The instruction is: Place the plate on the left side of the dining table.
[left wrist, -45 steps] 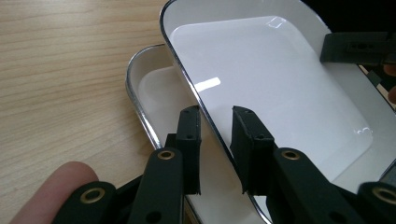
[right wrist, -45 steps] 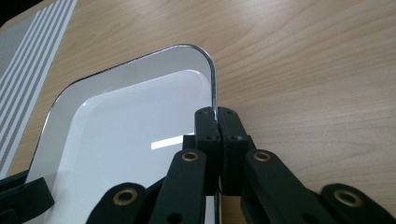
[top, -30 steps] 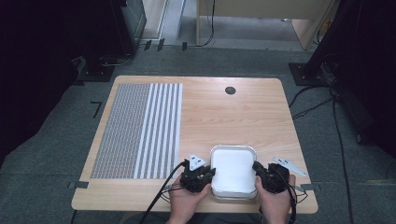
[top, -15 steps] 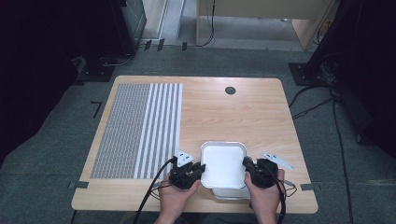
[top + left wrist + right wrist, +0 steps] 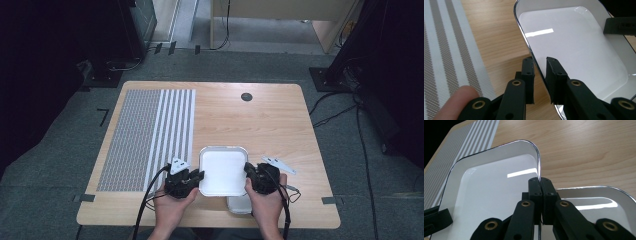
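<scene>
High view: a white tray (image 5: 223,170) with a thin metallic rim sits near the front edge of the wooden counter (image 5: 260,120), between the left gripper (image 5: 194,177) and the right gripper (image 5: 248,178). Each gripper meets one side rim of the tray, the left on the tray's left edge, the right on its right edge. A second tray (image 5: 239,205) pokes out from beneath the first at the counter's front, partly covered by it and by the right hand (image 5: 265,202). The left hand (image 5: 172,205) holds its gripper from below. Half a second ago the top tray lay squarely over the lower one; now it stands farther from the front edge and a little to the left, uncovering more of the lower tray. Its long axis runs from the person toward the far side of the counter. A striped mat (image 5: 150,135) covers the counter's left part.

Left gripper view: the fingers (image 5: 527,75) stand narrowly apart, straddling the tray's rim (image 5: 534,58), one outside, one inside over the white floor; whether they press it I cannot tell.

Right gripper view: the fingers (image 5: 535,192) are pinched together on the upper tray's rim (image 5: 538,162), which rises between them. The lower tray (image 5: 599,200) lies to the right, beneath.
</scene>
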`<state>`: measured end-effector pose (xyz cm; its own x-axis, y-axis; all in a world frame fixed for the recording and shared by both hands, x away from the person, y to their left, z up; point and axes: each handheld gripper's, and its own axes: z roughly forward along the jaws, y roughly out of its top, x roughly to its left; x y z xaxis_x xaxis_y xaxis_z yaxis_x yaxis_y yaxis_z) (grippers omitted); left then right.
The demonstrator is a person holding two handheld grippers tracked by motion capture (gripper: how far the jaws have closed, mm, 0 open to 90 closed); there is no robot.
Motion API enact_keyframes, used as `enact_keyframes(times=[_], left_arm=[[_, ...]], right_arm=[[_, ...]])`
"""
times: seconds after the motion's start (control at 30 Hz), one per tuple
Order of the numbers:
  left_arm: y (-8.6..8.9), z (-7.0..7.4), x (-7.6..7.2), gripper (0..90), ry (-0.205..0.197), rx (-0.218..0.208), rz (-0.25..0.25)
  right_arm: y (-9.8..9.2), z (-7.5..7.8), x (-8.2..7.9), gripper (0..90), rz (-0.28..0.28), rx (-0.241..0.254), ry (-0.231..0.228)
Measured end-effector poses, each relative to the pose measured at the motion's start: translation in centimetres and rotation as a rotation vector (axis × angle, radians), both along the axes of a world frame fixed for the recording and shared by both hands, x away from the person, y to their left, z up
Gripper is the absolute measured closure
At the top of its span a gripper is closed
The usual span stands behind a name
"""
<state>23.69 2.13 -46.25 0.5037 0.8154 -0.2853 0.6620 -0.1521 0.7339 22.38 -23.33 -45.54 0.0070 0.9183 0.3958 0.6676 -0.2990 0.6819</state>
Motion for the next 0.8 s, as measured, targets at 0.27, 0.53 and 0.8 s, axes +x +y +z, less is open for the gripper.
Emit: enact_keyframes(times=[0.27,0.53,0.8], left_arm=[[2.6,0.6,0.8,78.1,-0.005,-0.011,0.016],[4.5,0.9,1.4,78.1,-0.015,-0.011,0.028],[6.4,1.1,1.9,78.2,-0.011,-0.016,0.052]], right_arm=[[2.5,0.5,1.1,89.7,0.024,0.008,-0.007],[4.5,0.8,2.2,89.7,0.035,0.013,-0.007],[6.1,0.8,3.2,89.7,0.047,0.028,-0.003]])
